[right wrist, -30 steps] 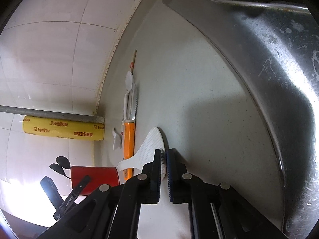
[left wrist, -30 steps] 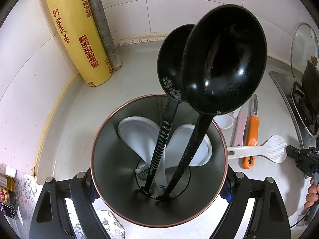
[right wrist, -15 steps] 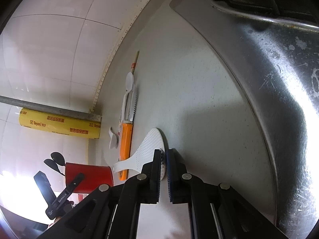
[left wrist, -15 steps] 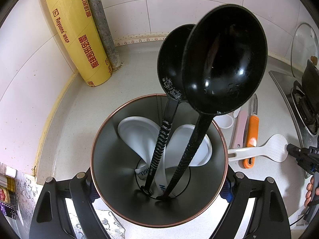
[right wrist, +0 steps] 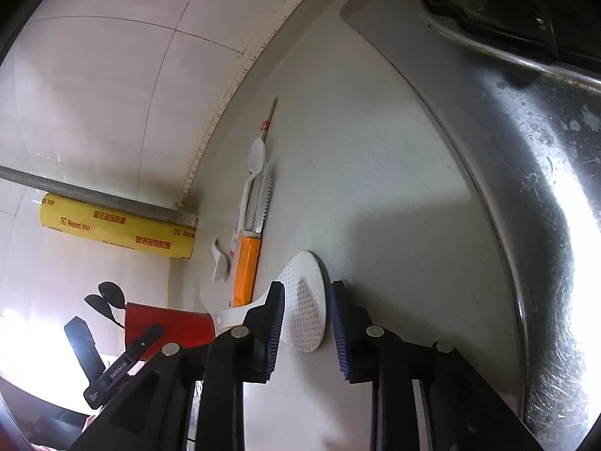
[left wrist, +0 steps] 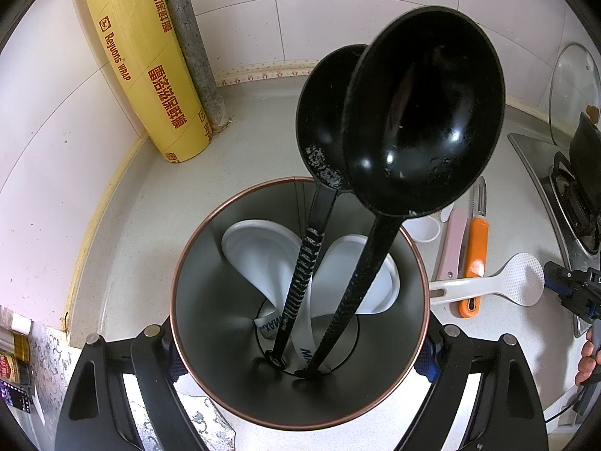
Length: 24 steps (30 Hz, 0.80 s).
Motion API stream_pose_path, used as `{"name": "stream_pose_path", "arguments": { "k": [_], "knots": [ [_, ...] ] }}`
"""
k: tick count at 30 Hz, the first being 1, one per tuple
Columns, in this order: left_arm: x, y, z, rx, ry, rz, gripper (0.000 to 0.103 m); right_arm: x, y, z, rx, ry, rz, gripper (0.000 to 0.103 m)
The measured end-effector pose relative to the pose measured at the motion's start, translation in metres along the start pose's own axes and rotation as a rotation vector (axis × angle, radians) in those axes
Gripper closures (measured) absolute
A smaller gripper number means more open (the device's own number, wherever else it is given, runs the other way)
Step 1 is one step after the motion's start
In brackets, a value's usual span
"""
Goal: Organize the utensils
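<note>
My left gripper (left wrist: pixel 300 338) is shut on the utensil holder (left wrist: pixel 195 263), red outside and grey inside, with a finger on each side. Two black ladles (left wrist: pixel 424 112) and white spoons (left wrist: pixel 259 251) stand in it. The white rice paddle (right wrist: pixel 304 312) lies flat on the counter, its handle toward the holder (right wrist: pixel 169 325). The jaws of my right gripper (right wrist: pixel 306 293) are opening, one on each side of the paddle's head, and the pads do not press on it. From the left wrist view the paddle (left wrist: pixel 522 278) and the right gripper (left wrist: pixel 571 282) show at the right.
An orange-handled serrated knife (right wrist: pixel 246 270), a pink handle (left wrist: pixel 450 248), white plastic spoons (right wrist: pixel 257 158) and a chopstick lie in a row by the paddle. A yellow wrap roll (left wrist: pixel 150 64) leans in the corner. The steel stove (right wrist: pixel 526 188) borders the counter, with a glass lid (left wrist: pixel 571 86) behind.
The right gripper's jaws were together at the paddle's head and now stand apart with the head between them. The left gripper and holder have not moved.
</note>
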State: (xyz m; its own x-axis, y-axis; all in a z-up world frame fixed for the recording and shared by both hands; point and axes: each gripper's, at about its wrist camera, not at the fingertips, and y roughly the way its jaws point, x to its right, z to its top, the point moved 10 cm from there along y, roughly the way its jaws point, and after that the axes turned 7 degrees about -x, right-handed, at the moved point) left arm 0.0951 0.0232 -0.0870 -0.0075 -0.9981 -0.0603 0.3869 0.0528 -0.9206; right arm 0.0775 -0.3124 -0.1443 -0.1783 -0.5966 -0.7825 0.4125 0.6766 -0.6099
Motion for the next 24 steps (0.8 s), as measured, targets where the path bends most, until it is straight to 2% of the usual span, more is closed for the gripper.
{"name": "stream_pose_path", "arguments": {
  "k": [4,9,15,24],
  "knots": [
    [0.0,0.0,0.0,0.0,0.003,-0.001,0.013,-0.001,0.001,0.0,-0.001,-0.003,-0.001,0.078],
    [0.0,0.0,0.0,0.0,0.003,-0.002,0.013,0.003,0.006,-0.003,-0.016,0.015,-0.008,0.095],
    [0.0,0.0,0.0,0.0,0.003,-0.002,0.013,0.004,0.007,-0.004,-0.02,0.028,-0.008,0.097],
    [-0.001,0.0,0.0,0.006,0.002,-0.004,0.013,-0.022,-0.005,-0.001,0.001,-0.07,-0.1,0.098]
  ]
}}
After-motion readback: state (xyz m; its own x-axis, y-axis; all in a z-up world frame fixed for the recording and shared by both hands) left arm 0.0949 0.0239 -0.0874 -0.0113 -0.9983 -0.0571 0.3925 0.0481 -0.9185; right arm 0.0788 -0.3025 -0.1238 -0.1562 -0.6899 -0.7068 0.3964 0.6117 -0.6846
